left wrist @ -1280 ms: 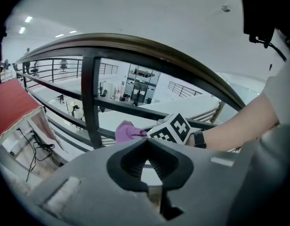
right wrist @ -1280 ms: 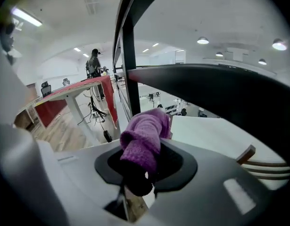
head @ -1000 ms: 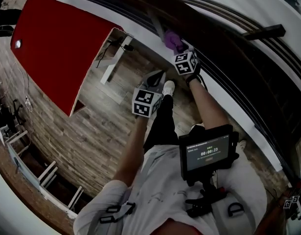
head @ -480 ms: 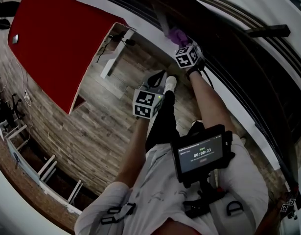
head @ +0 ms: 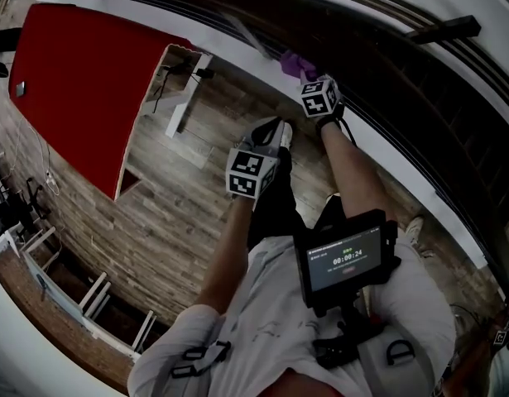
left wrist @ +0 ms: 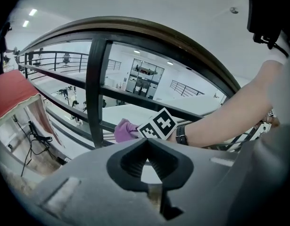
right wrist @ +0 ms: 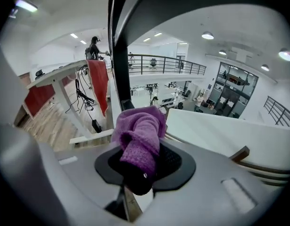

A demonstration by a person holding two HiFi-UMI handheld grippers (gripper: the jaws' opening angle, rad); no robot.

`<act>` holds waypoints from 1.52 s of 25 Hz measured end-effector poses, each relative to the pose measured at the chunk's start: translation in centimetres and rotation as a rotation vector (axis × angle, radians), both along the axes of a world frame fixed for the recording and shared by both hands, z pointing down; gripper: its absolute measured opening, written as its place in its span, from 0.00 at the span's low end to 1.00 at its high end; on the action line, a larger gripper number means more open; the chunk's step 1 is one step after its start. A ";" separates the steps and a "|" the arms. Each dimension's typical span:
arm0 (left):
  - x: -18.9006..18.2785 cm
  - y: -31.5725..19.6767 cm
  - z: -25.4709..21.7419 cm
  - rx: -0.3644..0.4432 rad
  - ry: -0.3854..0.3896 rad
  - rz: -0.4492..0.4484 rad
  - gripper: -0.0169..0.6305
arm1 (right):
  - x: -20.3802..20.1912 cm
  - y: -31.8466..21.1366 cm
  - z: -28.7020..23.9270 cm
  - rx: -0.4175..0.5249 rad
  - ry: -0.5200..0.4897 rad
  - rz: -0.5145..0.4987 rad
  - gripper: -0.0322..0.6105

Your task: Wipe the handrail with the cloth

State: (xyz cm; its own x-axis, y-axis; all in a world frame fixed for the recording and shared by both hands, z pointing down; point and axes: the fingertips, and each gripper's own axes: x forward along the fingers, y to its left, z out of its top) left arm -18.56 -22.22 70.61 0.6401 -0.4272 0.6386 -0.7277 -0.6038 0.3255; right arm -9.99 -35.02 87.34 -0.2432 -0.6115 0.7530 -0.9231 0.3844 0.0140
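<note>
The dark curved handrail runs across the top of the head view and shows as a brown arc in the left gripper view. My right gripper is up at the rail, shut on a bunched purple cloth. In the right gripper view the cloth bulges out between the jaws, beside a black baluster. My left gripper hangs lower and apart from the rail. Its jaws meet at the tips with nothing in them. The cloth shows beyond them.
A red desk top on a white frame stands to the left on the wood floor. A black baluster and lower rails block the space under the handrail. A screen hangs at the person's chest. A person stands far off.
The right gripper with the cloth has slid a little to the right along the rail, away from the baluster. The left gripper has stayed where it was.
</note>
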 end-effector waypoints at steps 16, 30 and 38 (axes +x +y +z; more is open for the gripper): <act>6.0 2.7 1.0 -0.014 -0.039 0.182 0.03 | 9.1 8.2 0.7 -0.031 0.012 0.096 0.21; 10.1 6.2 0.8 -0.021 -0.032 0.301 0.03 | 13.2 12.0 0.6 -0.079 -0.067 0.228 0.21; 13.8 8.7 0.7 -0.031 -0.036 0.406 0.03 | 21.5 15.8 -0.5 -0.076 -0.090 0.548 0.21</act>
State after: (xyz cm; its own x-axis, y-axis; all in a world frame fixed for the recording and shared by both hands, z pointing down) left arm -4.77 -13.50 71.34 0.7297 -0.1245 0.6723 -0.4436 -0.8344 0.3270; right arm 11.48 -19.20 86.86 0.0295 -0.6111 0.7910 -0.9844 -0.1552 -0.0832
